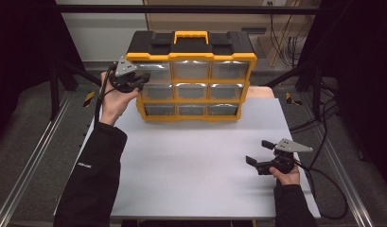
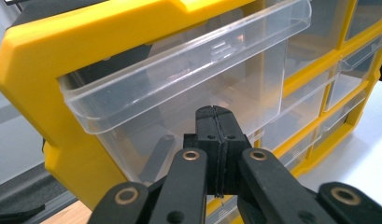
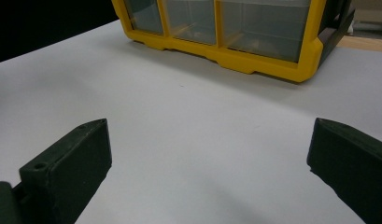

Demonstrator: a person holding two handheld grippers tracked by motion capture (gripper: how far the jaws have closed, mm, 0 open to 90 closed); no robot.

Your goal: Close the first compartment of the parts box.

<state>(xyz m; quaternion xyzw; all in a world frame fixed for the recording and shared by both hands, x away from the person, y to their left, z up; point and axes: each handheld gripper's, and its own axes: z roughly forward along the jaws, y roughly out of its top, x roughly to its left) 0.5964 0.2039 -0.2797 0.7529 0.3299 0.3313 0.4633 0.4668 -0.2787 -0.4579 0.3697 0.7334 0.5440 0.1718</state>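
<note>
Top-left clear drawer (image 2: 179, 88) of the yellow organizer (image 1: 191, 85), upper centre of the high view, sits just ahead of the left gripper (image 2: 215, 114); its long lip runs across the frame, just above the jaw tips. Those jaws are pressed together, gripping nothing. The left hand is far nearer. The right gripper (image 1: 258, 153) waits wide open and empty, lower right, over the white table (image 1: 196, 161). Dark room and rails surround.

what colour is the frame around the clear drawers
Yellow: the organiser's frame is yellow, best seen in the left gripper view.
</note>
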